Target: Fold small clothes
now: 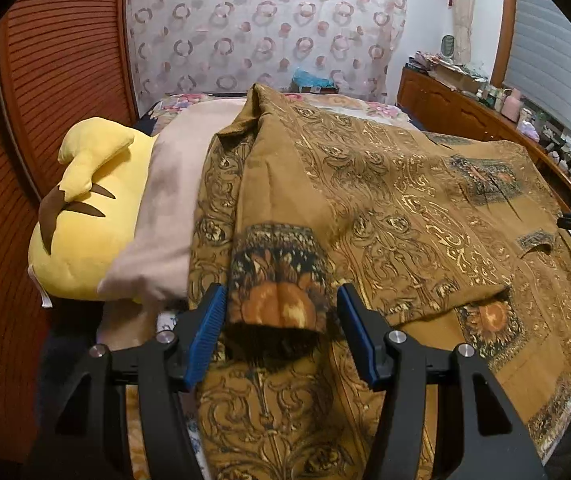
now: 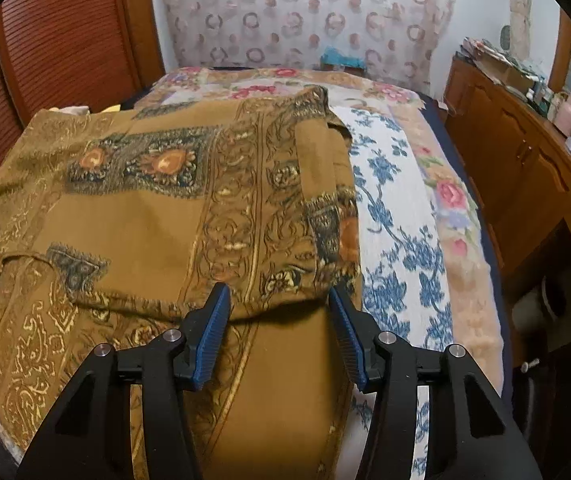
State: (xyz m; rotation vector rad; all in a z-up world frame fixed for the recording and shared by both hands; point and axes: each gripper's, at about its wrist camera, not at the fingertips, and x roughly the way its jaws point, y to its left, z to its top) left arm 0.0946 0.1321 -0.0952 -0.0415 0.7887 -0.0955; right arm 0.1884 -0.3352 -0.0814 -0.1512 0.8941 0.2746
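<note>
A brown and gold patterned garment [image 1: 385,200] lies spread on the bed, its sides folded inward. In the left wrist view a sleeve cuff [image 1: 277,280] with an orange flower print lies folded over the body, and my left gripper [image 1: 281,292] stands open with its blue pads on either side of that cuff. In the right wrist view the same garment [image 2: 145,216] fills the left half. My right gripper [image 2: 278,290] is open, its pads flanking the folded right edge [image 2: 281,304] of the cloth without a clear squeeze on it.
A yellow plush toy [image 1: 85,232] and a pale pink pillow [image 1: 165,220] lie left of the garment. A blue floral sheet [image 2: 397,240] covers the bed to the right. A wooden dresser [image 2: 525,160] with clutter runs along the right, and a slatted wooden wardrobe [image 1: 45,80] stands at the left.
</note>
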